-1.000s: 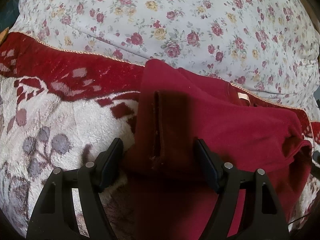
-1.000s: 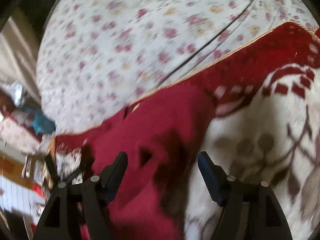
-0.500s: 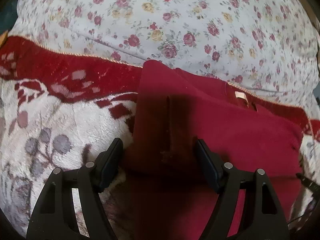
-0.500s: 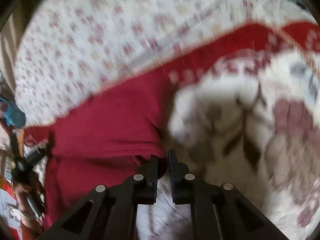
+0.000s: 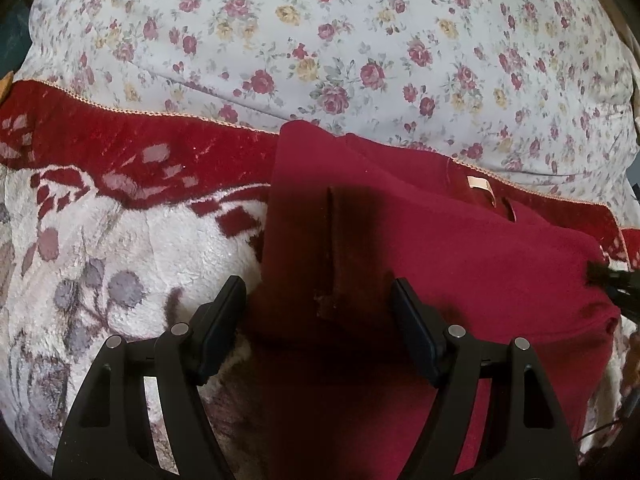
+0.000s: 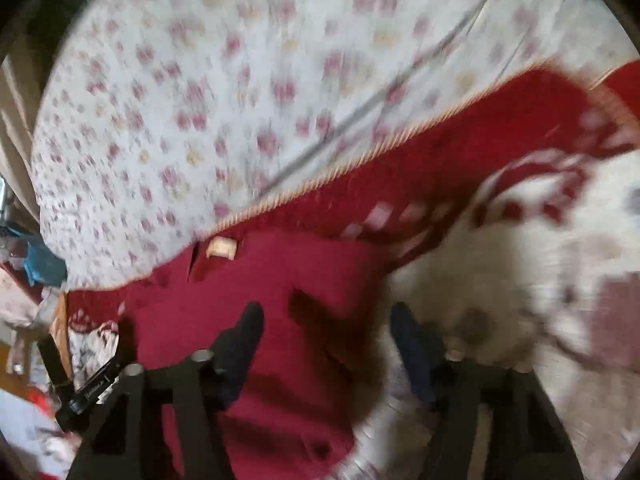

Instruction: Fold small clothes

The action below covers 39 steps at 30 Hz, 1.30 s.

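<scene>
A dark red garment (image 5: 460, 248) lies folded on a fleece blanket, with a pale neck label (image 5: 480, 188) showing. A folded flap of it lies between the open fingers of my left gripper (image 5: 318, 320), which hovers over the garment's left edge and holds nothing. In the blurred right wrist view the same garment (image 6: 280, 300) lies under my right gripper (image 6: 326, 344), which is open and empty over the garment's right edge. The label shows there too (image 6: 222, 248).
A white and red patterned fleece blanket (image 5: 100, 240) covers the surface. A floral sheet (image 5: 320, 40) lies beyond it. The other gripper's tip (image 5: 612, 280) shows at the garment's right edge. Clutter (image 6: 32, 264) sits off the bed's left side.
My right gripper was shut on the garment's edge half a second ago and has since opened and let go. The garment's right side now lies flatter. My left gripper has stayed open and still.
</scene>
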Motion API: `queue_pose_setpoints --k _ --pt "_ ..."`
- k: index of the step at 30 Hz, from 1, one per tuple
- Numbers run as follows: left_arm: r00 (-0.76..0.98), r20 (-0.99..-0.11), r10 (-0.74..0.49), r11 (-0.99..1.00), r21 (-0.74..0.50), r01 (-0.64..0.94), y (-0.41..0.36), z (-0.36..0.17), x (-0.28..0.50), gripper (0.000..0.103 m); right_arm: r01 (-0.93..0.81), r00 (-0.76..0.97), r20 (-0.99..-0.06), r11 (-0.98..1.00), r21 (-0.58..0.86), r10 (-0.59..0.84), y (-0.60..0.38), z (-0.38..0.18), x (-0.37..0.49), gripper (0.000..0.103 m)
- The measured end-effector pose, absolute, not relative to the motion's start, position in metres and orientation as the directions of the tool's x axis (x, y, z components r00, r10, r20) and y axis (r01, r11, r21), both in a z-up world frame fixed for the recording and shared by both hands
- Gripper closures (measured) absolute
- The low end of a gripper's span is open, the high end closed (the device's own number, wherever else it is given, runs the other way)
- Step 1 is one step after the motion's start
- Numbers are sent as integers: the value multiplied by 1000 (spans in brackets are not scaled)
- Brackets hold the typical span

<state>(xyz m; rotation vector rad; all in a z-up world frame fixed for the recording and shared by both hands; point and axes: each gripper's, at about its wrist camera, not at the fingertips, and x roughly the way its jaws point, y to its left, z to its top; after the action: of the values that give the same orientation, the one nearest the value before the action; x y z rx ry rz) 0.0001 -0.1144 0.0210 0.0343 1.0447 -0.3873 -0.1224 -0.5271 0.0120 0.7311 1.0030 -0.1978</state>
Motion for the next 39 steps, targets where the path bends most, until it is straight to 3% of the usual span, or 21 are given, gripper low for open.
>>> queue_pose_setpoints --k 1,5,12,18,20,23,28,29,30,32,34,36,38,39 --pt "438 -848 -300 931 -160 327 -114 21 1 28 473 549 -821 750 462 160 -531 8 -118 81" --pt "443 -836 -323 926 -181 332 -115 24 1 28 510 568 -823 786 349 -3 -548 8 -116 88" --pt "449 -841 -303 925 -146 352 -118 23 0 28 526 570 -821 748 404 43 -554 10 -122 88" --pt "442 -841 -311 927 -167 336 -115 22 1 28 426 636 -765 779 459 103 -520 53 -149 77" --pt "445 -839 -313 928 -171 331 -113 24 -1 28 370 571 -814 851 373 108 -494 47 -146 77" --pt "456 -825 -335 925 -195 326 -106 33 -5 28 361 422 -907 916 175 7 -473 23 -159 77" --pt "484 -794 -368 915 -218 339 -103 48 -10 28 421 507 -850 820 388 141 -506 30 -195 77" --pt "485 -791 -372 914 -221 342 -104 49 -11 28 428 548 -826 804 414 133 -513 37 -195 76" --pt "484 -791 -375 912 -221 345 -105 49 -12 28 445 575 -811 791 421 108 -517 43 -193 67" --pt "483 -792 -372 911 -214 352 -107 49 -13 28 488 622 -782 762 426 39 -530 48 -184 25" --pt "478 -793 -378 906 -210 368 -111 48 -14 28 512 625 -781 744 429 21 -539 42 -168 23" --pt "471 -792 -388 898 -209 388 -117 48 -16 28 507 610 -789 730 459 72 -546 27 -149 28" --pt "464 -794 -393 888 -198 415 -122 48 -20 28 506 564 -820 746 434 95 -551 9 -133 82" --pt "464 -794 -393 885 -191 424 -124 48 -21 28 513 559 -827 762 396 54 -555 8 -128 83"
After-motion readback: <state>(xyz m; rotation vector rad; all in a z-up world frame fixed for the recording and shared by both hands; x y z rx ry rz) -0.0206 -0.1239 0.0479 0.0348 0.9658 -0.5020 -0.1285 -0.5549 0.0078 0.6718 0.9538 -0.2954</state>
